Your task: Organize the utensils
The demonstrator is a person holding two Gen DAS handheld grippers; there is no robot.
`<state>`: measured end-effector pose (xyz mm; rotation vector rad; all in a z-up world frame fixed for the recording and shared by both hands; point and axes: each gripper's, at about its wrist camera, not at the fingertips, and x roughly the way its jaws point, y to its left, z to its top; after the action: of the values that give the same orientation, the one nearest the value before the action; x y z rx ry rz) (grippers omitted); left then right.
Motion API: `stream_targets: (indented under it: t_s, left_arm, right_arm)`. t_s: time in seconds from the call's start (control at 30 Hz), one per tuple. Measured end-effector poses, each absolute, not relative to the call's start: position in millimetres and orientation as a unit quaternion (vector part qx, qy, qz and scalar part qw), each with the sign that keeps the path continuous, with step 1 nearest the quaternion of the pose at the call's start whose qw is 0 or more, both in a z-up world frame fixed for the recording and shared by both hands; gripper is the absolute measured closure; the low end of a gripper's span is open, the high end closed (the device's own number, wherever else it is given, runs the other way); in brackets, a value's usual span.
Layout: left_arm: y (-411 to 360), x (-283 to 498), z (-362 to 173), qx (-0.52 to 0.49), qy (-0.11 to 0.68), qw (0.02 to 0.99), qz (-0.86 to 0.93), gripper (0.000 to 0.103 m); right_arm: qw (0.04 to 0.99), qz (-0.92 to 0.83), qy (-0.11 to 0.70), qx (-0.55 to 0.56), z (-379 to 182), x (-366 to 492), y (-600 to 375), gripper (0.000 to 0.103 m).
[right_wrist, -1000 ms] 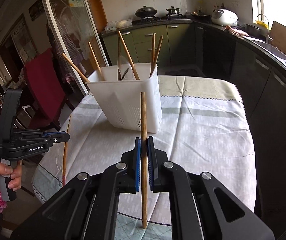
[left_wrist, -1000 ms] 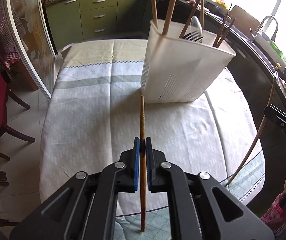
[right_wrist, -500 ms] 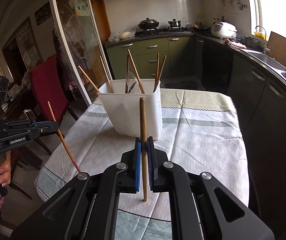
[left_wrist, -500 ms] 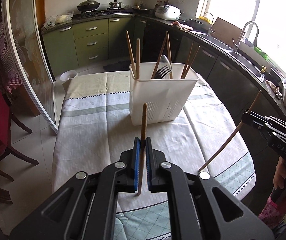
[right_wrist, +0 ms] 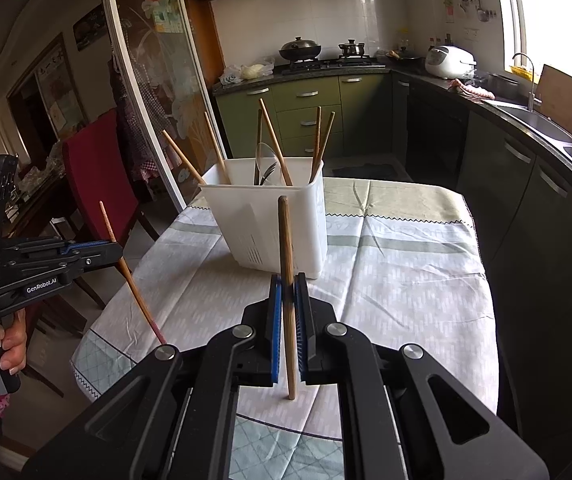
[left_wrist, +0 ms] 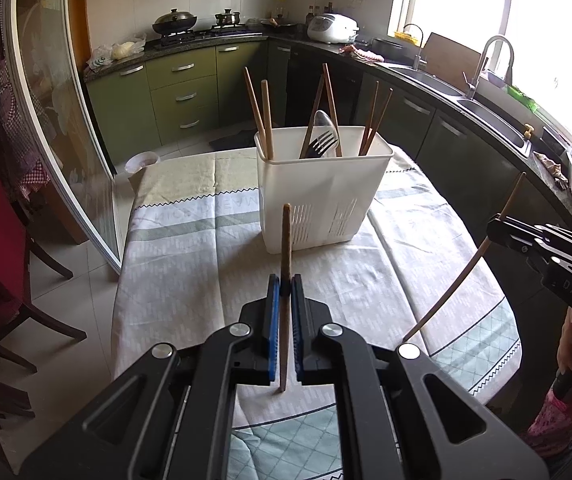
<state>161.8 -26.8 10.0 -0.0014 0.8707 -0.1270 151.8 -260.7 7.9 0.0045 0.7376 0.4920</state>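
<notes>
Two grippers each pinch one chopstick above the table (left_wrist: 173,264). At lower centre of the left wrist view, the left gripper (left_wrist: 282,294) clamps a dark chopstick (left_wrist: 285,240); the right gripper (right_wrist: 288,294) likewise clamps a brown chopstick (right_wrist: 286,236). Beyond both, mid-frame, stands the white holder (left_wrist: 322,200) with chopsticks, fork and spoon.

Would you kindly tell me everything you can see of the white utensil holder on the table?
The holder is a white, rectangular tub, seemingly plastic, with an open top and slotted vents low on its walls. It stands upright on the tablecloth, towards the far end of the table. Several wooden chopsticks lean out of it, with a dark fork and a pale spoon in the middle. Neither tool touches it.
</notes>
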Motion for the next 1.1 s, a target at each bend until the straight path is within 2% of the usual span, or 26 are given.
stream_targets:
  t_s: [0.63,1.1]
  left_arm:
    - [-32.9,148.2,39.7,0.008,0.391,0.918,-0.072,0.097]
    - [-56.0,175.5,145.5,0.018,0.332,0.938,-0.099,0.097]
  right_arm:
    - [0.911,0.243,0.333,-0.004,36.3,137.7,-262.1,0.096]
    - [0.923,0.265,0.279,-0.011,132.2,159.5,-247.4,0.096]
